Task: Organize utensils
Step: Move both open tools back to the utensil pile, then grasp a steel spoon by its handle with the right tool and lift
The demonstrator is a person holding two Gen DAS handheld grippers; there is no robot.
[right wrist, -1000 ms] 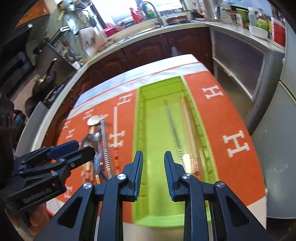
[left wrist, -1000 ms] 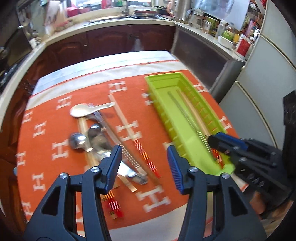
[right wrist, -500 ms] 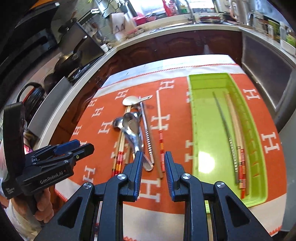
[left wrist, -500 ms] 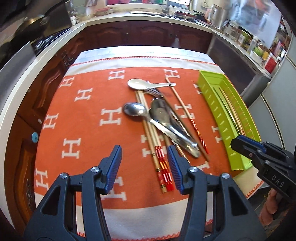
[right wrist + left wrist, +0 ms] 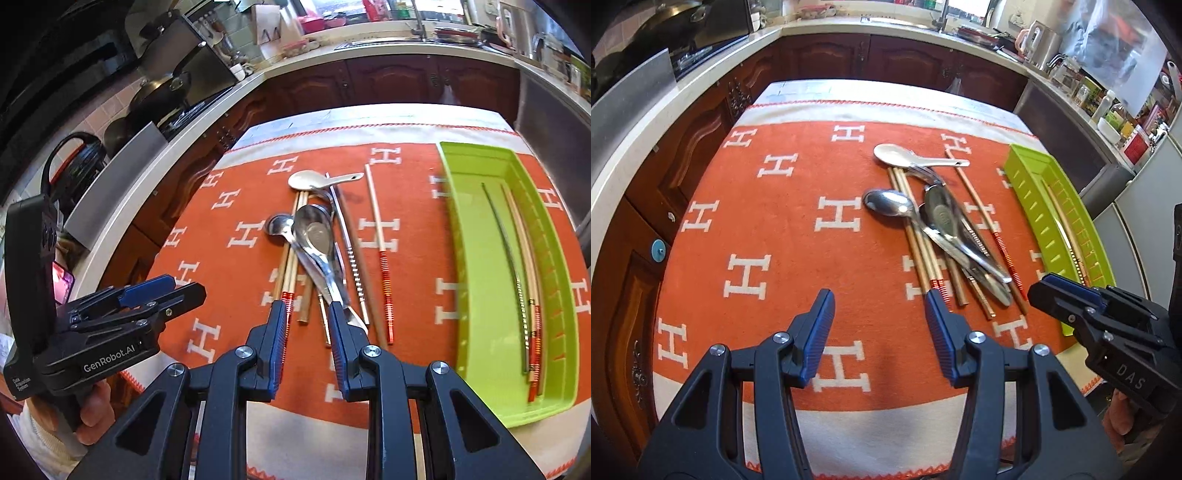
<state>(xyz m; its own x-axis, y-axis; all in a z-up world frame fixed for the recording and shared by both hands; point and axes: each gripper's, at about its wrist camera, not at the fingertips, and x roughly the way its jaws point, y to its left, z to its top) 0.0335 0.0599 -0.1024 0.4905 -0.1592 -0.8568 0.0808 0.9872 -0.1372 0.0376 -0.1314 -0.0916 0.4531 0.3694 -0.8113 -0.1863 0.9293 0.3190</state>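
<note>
A pile of utensils lies on the orange cloth: a white ceramic spoon [image 5: 908,155] [image 5: 314,180], two steel spoons [image 5: 892,204] [image 5: 314,234], wooden chopsticks with red ends [image 5: 919,251] [image 5: 288,273], a metal chopstick [image 5: 351,251] and a lone red-tipped chopstick [image 5: 380,254]. A green tray [image 5: 476,280] [image 5: 1034,206] at the right holds a metal chopstick [image 5: 506,243] and wooden chopsticks [image 5: 528,273]. My left gripper [image 5: 879,306] is open and empty, near the front of the cloth left of the pile. My right gripper [image 5: 304,314] is open and empty, above the handle ends of the pile.
The orange cloth [image 5: 775,229] with white H marks covers a table. Dark wood cabinets and a counter [image 5: 886,29] with appliances surround it. A stove with pans [image 5: 162,92] is at the left. A steel appliance front [image 5: 554,122] stands at the right.
Both grippers have swung left, away from the green tray and toward the utensil pile. The right gripper, over the tray a second ago, is now above the pile's handle ends.
</note>
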